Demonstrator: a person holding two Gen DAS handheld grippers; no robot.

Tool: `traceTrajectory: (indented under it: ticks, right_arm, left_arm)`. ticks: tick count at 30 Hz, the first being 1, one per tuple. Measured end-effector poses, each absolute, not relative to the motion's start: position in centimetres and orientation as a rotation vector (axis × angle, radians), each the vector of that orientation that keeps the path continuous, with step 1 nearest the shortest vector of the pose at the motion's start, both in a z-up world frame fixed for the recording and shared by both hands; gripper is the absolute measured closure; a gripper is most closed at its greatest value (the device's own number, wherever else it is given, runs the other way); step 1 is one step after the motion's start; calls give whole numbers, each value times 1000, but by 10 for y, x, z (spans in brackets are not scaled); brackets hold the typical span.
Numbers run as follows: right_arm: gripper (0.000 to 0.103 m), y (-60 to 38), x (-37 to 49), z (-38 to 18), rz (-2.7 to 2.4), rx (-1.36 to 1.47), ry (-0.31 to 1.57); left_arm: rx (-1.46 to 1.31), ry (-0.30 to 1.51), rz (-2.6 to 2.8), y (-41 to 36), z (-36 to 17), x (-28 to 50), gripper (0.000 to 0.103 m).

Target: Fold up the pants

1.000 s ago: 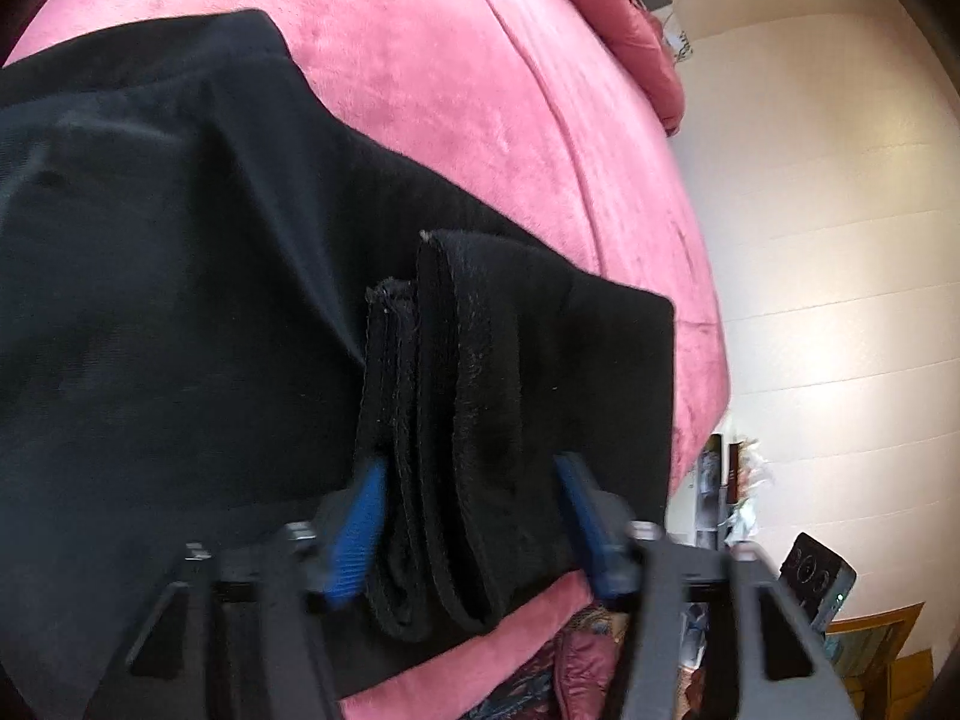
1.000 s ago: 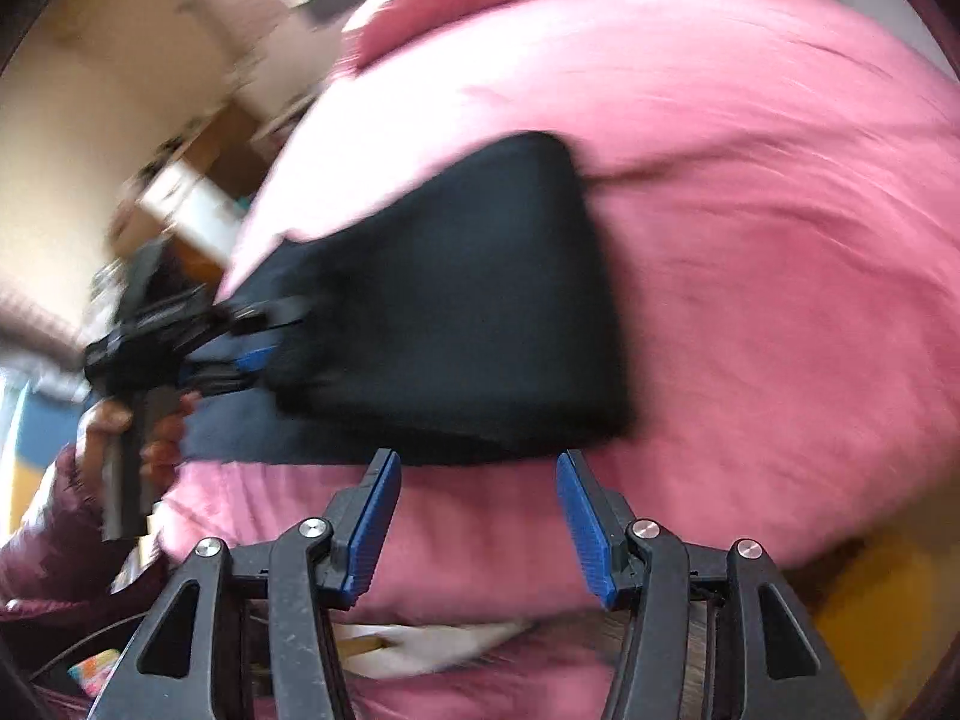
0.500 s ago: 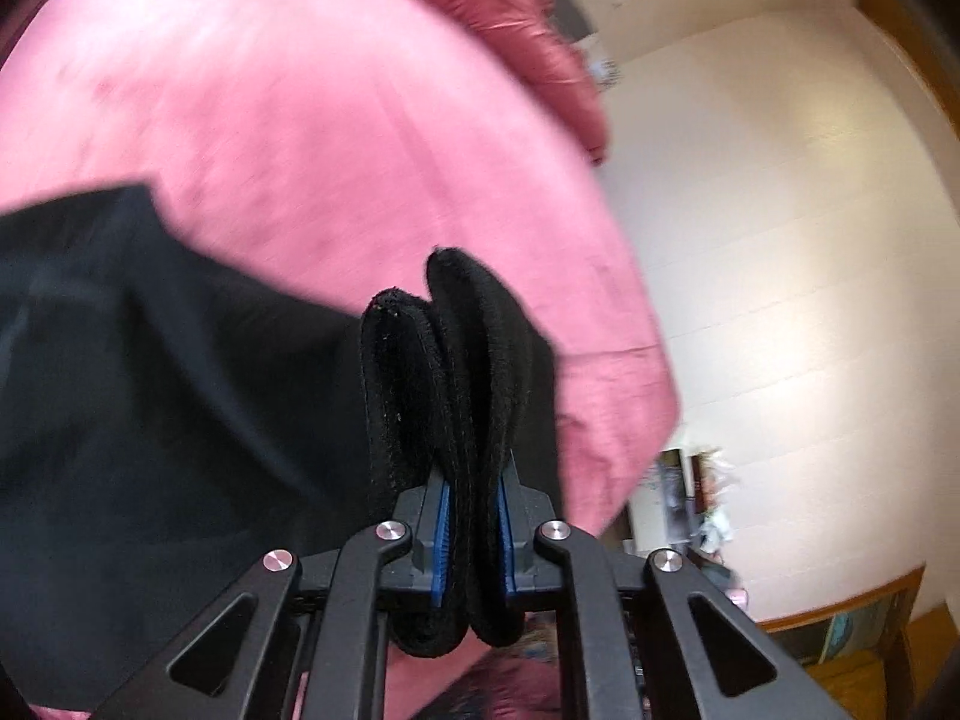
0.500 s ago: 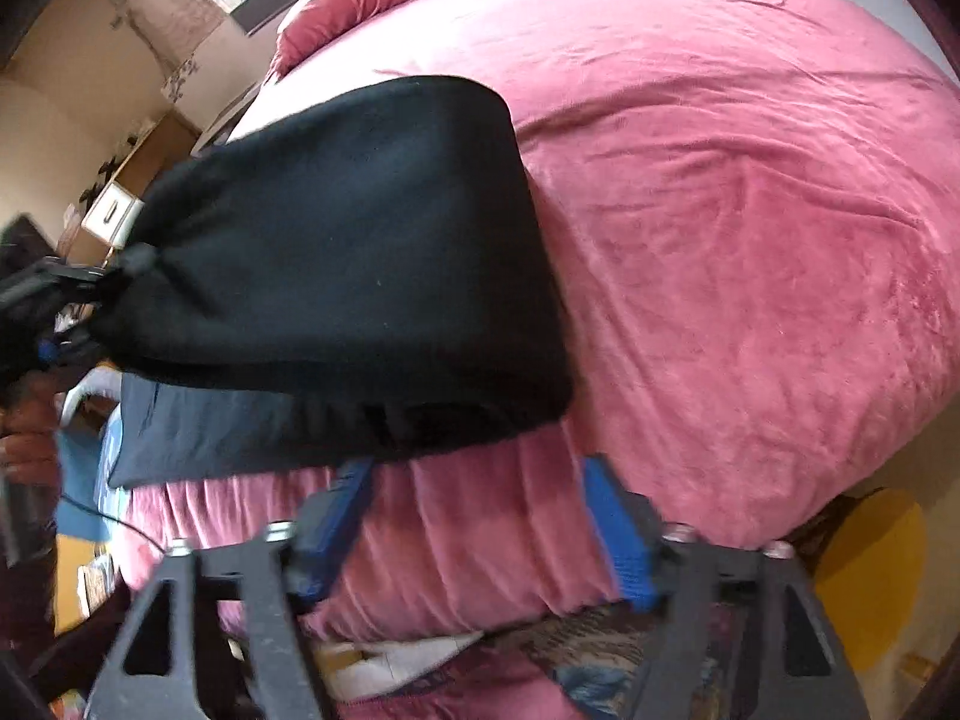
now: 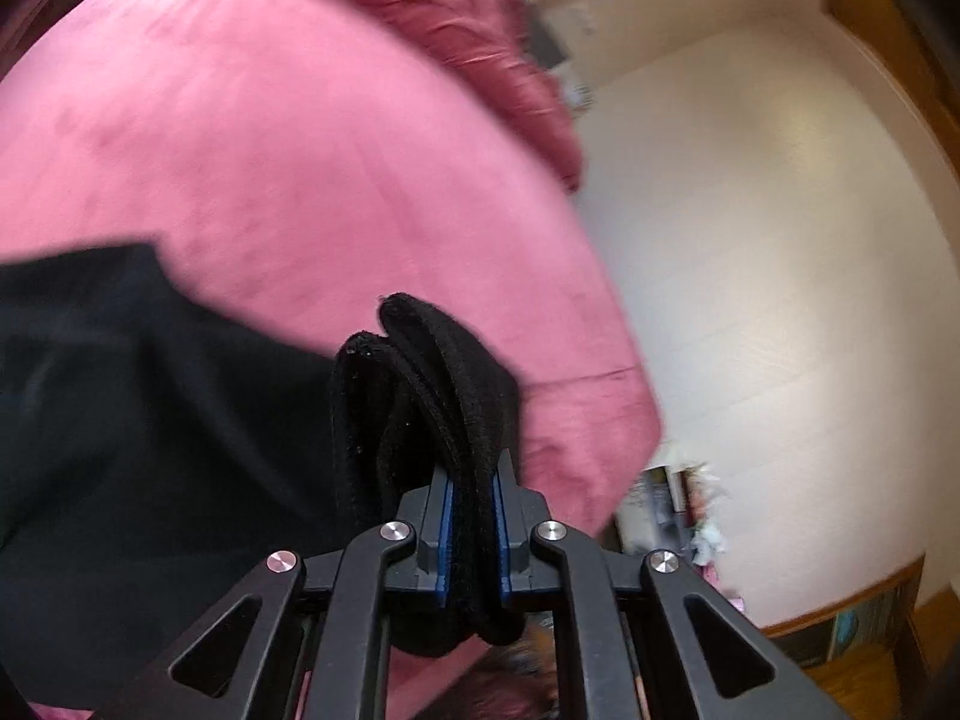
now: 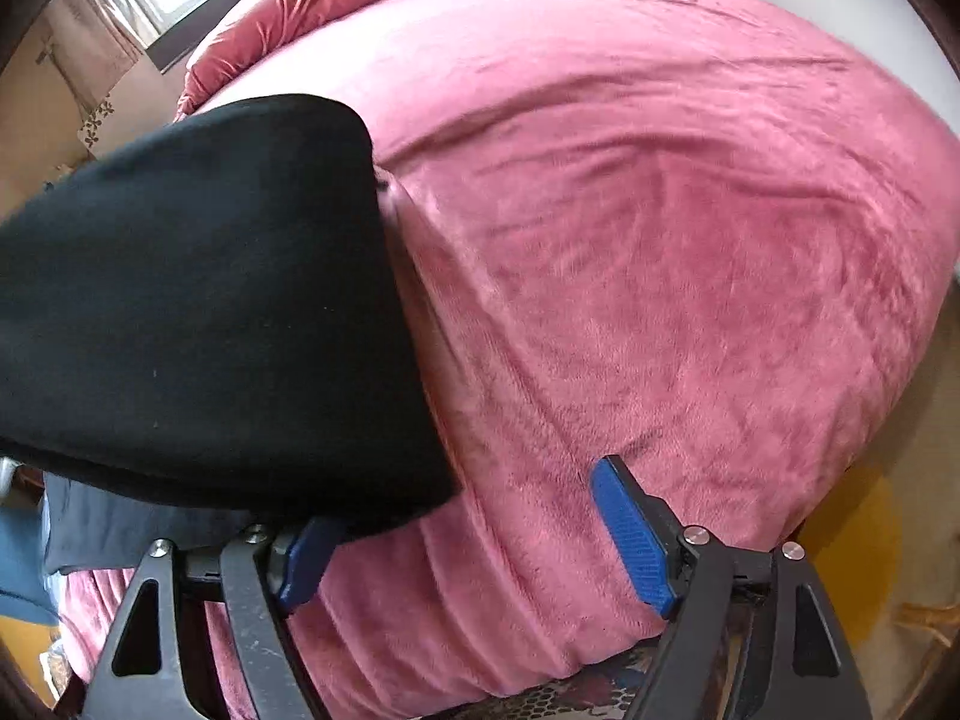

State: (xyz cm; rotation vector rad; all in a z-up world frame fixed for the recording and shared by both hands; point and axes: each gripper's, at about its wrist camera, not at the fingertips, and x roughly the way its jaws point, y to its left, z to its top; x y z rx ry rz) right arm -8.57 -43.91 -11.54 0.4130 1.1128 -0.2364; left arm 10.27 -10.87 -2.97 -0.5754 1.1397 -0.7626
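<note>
Pants (image 5: pixel 150 420) look soft and limp; our left claw (image 5: pixel 471 516) pinches their bunched hem, our right claw (image 6: pixel 474 540) gapes at the bed's (image 6: pixel 660 240) near edge.

Black pants (image 5: pixel 150 420), folded into several thick layers, lie on a pink bed cover. One bunched edge, its stacked layers visible, is lifted off the cover. The folded bulk (image 6: pixel 198 300) has a smooth, rounded top.

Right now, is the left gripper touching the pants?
Touching. The left wrist view shows the left gripper shut on the black pants, blue pads pressing both sides.
</note>
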Motion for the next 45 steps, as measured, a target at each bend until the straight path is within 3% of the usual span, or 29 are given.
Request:
traceTrajectory:
  ticks: [7,14,17,21,25,33,39,45]
  right_arm:
    - [20,-431,-74,-114,-204,367,1145]
    - [22,-429,-98,-80,-85,177,1224]
    - [29,-428,-98,-55,-33,173,1165]
    - [56,-407,-71,-27,54,182,1059]
    - [63,-382,-28,-15,123,173,1006]
    - [63,-376,37,-35,53,177,1032]
    - [61,-383,58,-57,52,210,1082]
    - [61,-387,63,-92,55,243,1108]
  left_arm:
    - [-468,1317,-607,-107,-116,103,92]
    - [-432,1285,-619,-107,-113,104,87]
    - [-444,1279,-624,-98,-111,108,85]
    - [-457,1255,-597,-90,-109,92,81]
    - [-450,1154,-567,-83,-87,87,81]
    - [-391,1063,-616,-110,-60,104,81]
    - [-320,1222,-579,-131,-103,104,83]
    - [-366,1204,-541,-123,-121,100,96]
